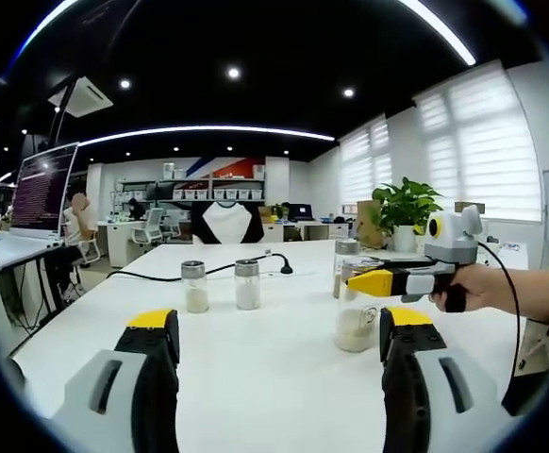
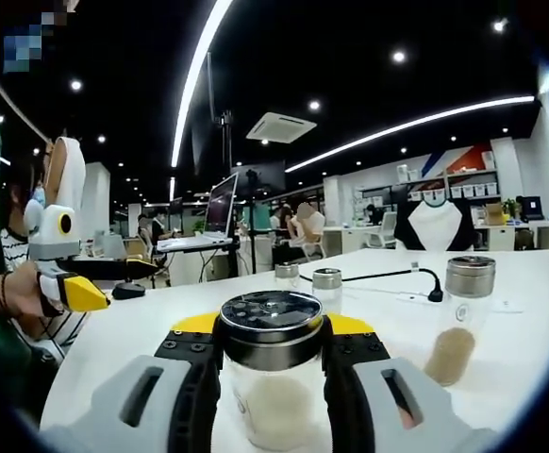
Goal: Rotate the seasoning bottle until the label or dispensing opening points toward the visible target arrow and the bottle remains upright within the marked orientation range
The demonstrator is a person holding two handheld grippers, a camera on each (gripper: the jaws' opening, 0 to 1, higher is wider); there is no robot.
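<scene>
On the white table (image 1: 274, 359) you hold the seasoning bottle (image 2: 273, 377) upright, the right gripper (image 2: 273, 354) pinching its glass just under the dark lid. It sits near the table's edge, pale powder filling its lower part. The turning step looks in hand; no target arrow shows, so your next twist needs a steady, level wrist. Your left gripper (image 1: 279, 326) hangs jaws spread, holding nothing. Nearby a taller jar (image 2: 461, 316) carries tan powder; two small shakers (image 1: 221, 285) farther back hold white grains.
</scene>
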